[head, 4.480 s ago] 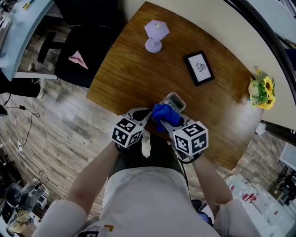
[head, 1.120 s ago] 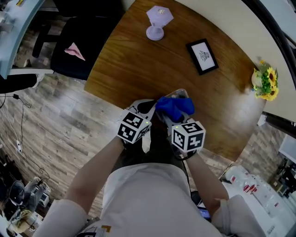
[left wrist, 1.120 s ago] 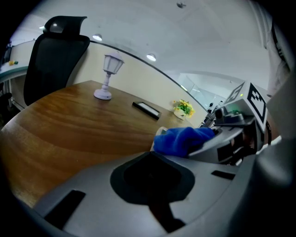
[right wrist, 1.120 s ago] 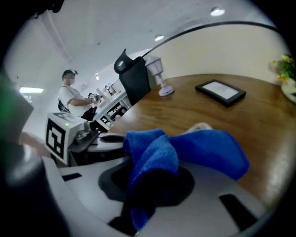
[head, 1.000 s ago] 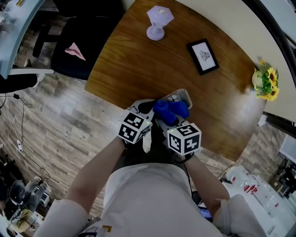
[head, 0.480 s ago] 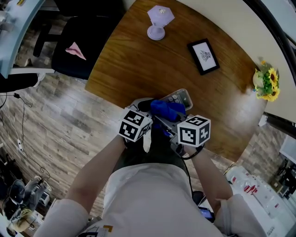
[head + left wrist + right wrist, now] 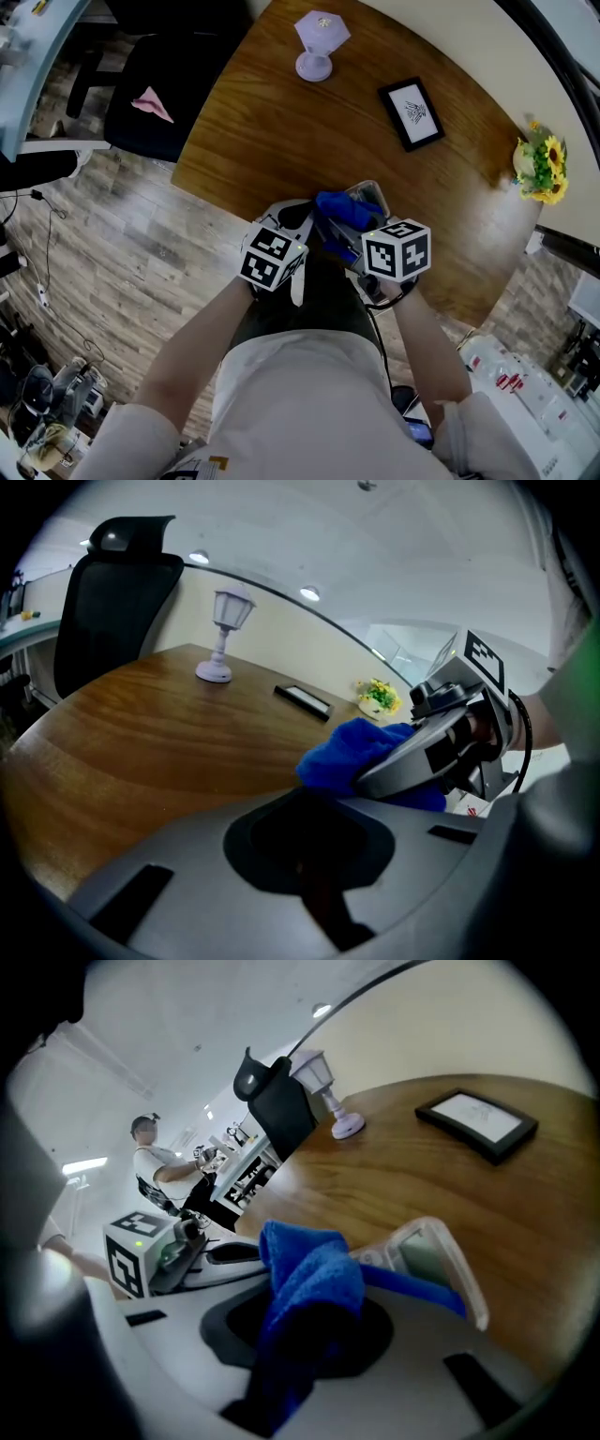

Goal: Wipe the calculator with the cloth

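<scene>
A grey calculator [image 7: 367, 195] lies at the near edge of the wooden table [image 7: 281, 122]; its display end [image 7: 433, 1251] shows beyond the cloth. The blue cloth [image 7: 339, 212] is bunched over the calculator's middle. My right gripper [image 7: 339, 225] is shut on the cloth [image 7: 314, 1283], which runs down into its jaws. My left gripper [image 7: 292, 217] sits just left of the cloth at the table's edge, jaws together with nothing visible between them [image 7: 305, 855]. Whether it touches the calculator is hidden. In the left gripper view the right gripper [image 7: 398, 766] presses on the cloth [image 7: 361, 752].
A lilac lamp [image 7: 317, 47] and a black picture frame [image 7: 411, 112] stand further back on the table. Yellow flowers [image 7: 536, 169] sit at its right end. A black office chair [image 7: 155, 94] is left of the table. A person stands far off [image 7: 155, 1162].
The right gripper has gone back and forth over the calculator with the cloth, ending further right. The left gripper has stayed put.
</scene>
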